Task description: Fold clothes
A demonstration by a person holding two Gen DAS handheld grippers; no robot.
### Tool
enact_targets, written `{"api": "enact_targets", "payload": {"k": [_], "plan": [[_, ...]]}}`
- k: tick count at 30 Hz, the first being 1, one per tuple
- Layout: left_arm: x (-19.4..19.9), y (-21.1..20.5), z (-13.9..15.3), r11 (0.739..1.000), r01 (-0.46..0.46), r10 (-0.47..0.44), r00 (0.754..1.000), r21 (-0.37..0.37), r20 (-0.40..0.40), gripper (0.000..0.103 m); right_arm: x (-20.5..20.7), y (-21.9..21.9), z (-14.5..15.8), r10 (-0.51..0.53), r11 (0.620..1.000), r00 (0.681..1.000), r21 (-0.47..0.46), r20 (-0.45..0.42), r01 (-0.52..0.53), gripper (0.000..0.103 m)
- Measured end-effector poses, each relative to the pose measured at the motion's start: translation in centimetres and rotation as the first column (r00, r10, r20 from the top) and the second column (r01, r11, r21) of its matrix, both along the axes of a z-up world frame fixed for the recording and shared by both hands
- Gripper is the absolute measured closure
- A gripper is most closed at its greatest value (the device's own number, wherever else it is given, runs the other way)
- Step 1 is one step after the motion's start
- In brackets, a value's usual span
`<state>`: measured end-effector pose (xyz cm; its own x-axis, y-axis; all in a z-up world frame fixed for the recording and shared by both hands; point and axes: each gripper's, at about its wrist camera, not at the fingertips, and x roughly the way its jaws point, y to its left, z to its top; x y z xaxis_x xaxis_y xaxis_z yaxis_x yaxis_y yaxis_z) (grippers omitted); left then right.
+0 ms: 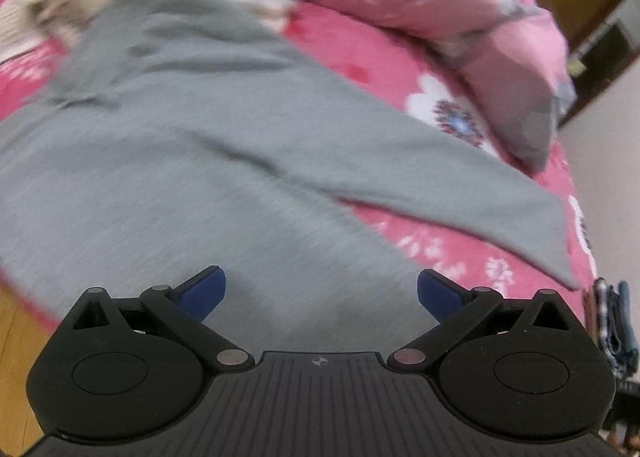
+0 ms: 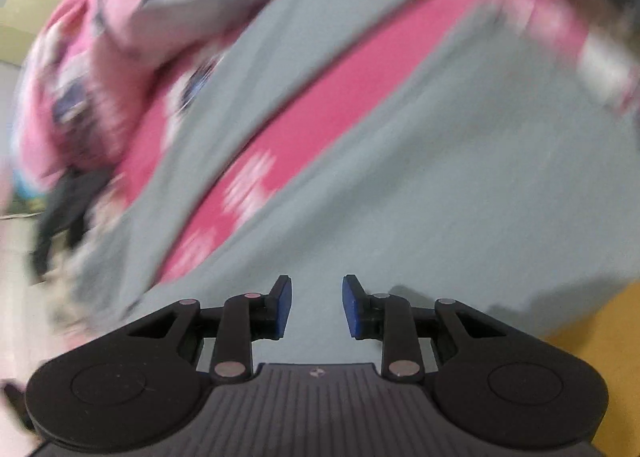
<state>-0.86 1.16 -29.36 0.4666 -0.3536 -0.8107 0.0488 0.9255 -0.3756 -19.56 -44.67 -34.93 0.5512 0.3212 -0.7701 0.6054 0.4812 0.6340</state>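
Both the left gripper (image 1: 321, 293) and right gripper (image 2: 316, 307) hover jaws apart, empty, over the spread grey top (image 1: 192, 161); next, probably, seizing its hem.

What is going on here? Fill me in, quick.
A person holding a claw in each hand is folding clothes on a bed. A grey long-sleeved shirt lies spread on the pink flowered bedspread, one sleeve stretched out to the side. The left claw hangs wide open over the shirt's body; the right claw is also open above it. Neither grips any cloth, and no fold shows. A pink quilt is bunched beyond the sleeve.
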Motion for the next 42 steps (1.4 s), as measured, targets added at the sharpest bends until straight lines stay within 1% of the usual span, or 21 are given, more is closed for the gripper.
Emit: {"api": "enact_targets", "payload": {"k": [2, 4, 5, 8, 9, 11, 13, 14, 16, 18, 19, 22, 23, 27, 30, 32, 33, 36, 39, 41, 42], "plan": [[-1.5, 1.5, -0.8, 0.999, -0.04, 0.041, 0.999, 0.015, -0.034, 0.0, -0.3, 2.2, -1.5, 0.009, 0.99, 1.0, 0.137, 0.019, -0.012, 0.072], [-2.5, 3.0, -1.8, 0.998, -0.067, 0.068, 0.995, 0.018, -0.077, 0.0, -0.8, 4.1, -3.5, -0.009, 0.971, 1.0, 0.239, 0.007, 0.007, 0.071], [-3.0, 3.7, -2.5, 0.996, -0.082, 0.084, 0.992, 0.018, -0.1, 0.0, -0.9, 4.8, -4.4, -0.031, 0.961, 1.0, 0.274, -0.006, 0.031, 0.071], [-3.9, 5.7, -4.3, 0.99, -0.135, 0.137, 0.977, 0.027, -0.166, 0.0, -1.3, 6.1, -6.8, -0.119, 0.934, 0.992, 0.333, -0.047, 0.128, 0.071], [-4.1, 6.3, -4.9, 0.987, -0.155, 0.159, 0.97, 0.037, -0.183, 0.0, -1.5, 6.4, -7.4, -0.152, 0.925, 0.987, 0.344, -0.054, 0.161, 0.071], [-4.7, 7.4, -5.4, 0.984, -0.174, 0.178, 0.965, 0.04, -0.192, 0.0, -1.8, 6.8, -7.9, -0.224, 0.909, 0.973, 0.349, -0.048, 0.226, 0.071], [-5.1, 8.4, -5.9, 0.982, -0.182, 0.187, 0.963, 0.048, -0.196, 0.0, -2.3, 7.7, -8.2, -0.266, 0.894, 0.963, 0.36, -0.053, 0.267, 0.072], [-5.3, 8.7, -6.0, 0.982, -0.18, 0.187, 0.963, 0.056, -0.195, 0.0, -2.4, 8.3, -8.5, -0.272, 0.887, 0.96, 0.371, -0.061, 0.275, 0.072], [-5.4, 9.2, -6.2, 0.983, -0.175, 0.184, 0.962, 0.064, -0.2, 0.0, -2.1, 9.6, -9.0, -0.252, 0.877, 0.964, 0.402, -0.084, 0.264, 0.071], [-5.3, 9.6, -6.4, 0.983, -0.171, 0.181, 0.962, 0.066, -0.203, 0.0, -1.9, 10.6, -9.2, -0.22, 0.875, 0.971, 0.421, -0.091, 0.238, 0.071], [-5.3, 9.7, -6.5, 0.983, -0.168, 0.179, 0.962, 0.067, -0.205, 0.0, -1.8, 11.0, -9.3, -0.223, 0.872, 0.971, 0.427, -0.09, 0.24, 0.071], [-5.2, 10.1, -6.8, 0.985, -0.159, 0.169, 0.963, 0.063, -0.209, 0.0, -1.5, 11.6, -9.5, -0.275, 0.857, 0.957, 0.428, -0.092, 0.288, 0.071], [-5.2, 10.2, -6.9, 0.986, -0.155, 0.165, 0.964, 0.061, -0.21, 0.0, -1.9, 11.8, -9.6, -0.301, 0.846, 0.949, 0.433, -0.095, 0.312, 0.071], [-5.1, 10.6, -7.3, 0.987, -0.151, 0.158, 0.964, 0.049, -0.214, 0.0, -2.5, 13.2, -10.3, -0.354, 0.805, 0.929, 0.469, -0.111, 0.363, 0.071], [-5.1, 11.2, -7.3, 0.987, -0.154, 0.16, 0.964, 0.045, -0.211, 0.0, -2.0, 14.1, -10.1, -0.363, 0.801, 0.929, 0.483, -0.079, 0.354, 0.071], [-5.0, 11.7, -7.2, 0.987, -0.158, 0.163, 0.965, 0.039, -0.205, 0.0, -1.9, 14.2, -10.1, -0.402, 0.786, 0.913, 0.487, -0.065, 0.381, 0.071], [-5.0, 12.0, -7.2, 0.986, -0.161, 0.164, 0.966, 0.034, -0.202, 0.0, -1.8, 14.4, -10.2, -0.407, 0.781, 0.911, 0.49, -0.068, 0.386, 0.071], [-4.8, 12.6, -7.1, 0.985, -0.173, 0.175, 0.965, 0.026, -0.197, 0.0, -1.1, 15.7, -10.7, -0.369, 0.78, 0.924, 0.509, -0.095, 0.364, 0.071], [-4.8, 13.2, -6.9, 0.981, -0.194, 0.194, 0.961, 0.018, -0.196, 0.0, -0.4, 17.0, -10.7, -0.338, 0.777, 0.937, 0.537, -0.086, 0.329, 0.071], [-4.7, 13.6, -6.8, 0.979, -0.201, 0.2, 0.96, 0.012, -0.197, 0.001, 0.1, 17.1, -10.3, -0.353, 0.786, 0.933, 0.52, -0.065, 0.333, 0.071], [-4.8, 13.8, -6.8, 0.979, -0.205, 0.203, 0.96, 0.014, -0.193, 0.002, 0.3, 17.1, -10.3, -0.363, 0.784, 0.929, 0.517, -0.067, 0.343, 0.071]]}}
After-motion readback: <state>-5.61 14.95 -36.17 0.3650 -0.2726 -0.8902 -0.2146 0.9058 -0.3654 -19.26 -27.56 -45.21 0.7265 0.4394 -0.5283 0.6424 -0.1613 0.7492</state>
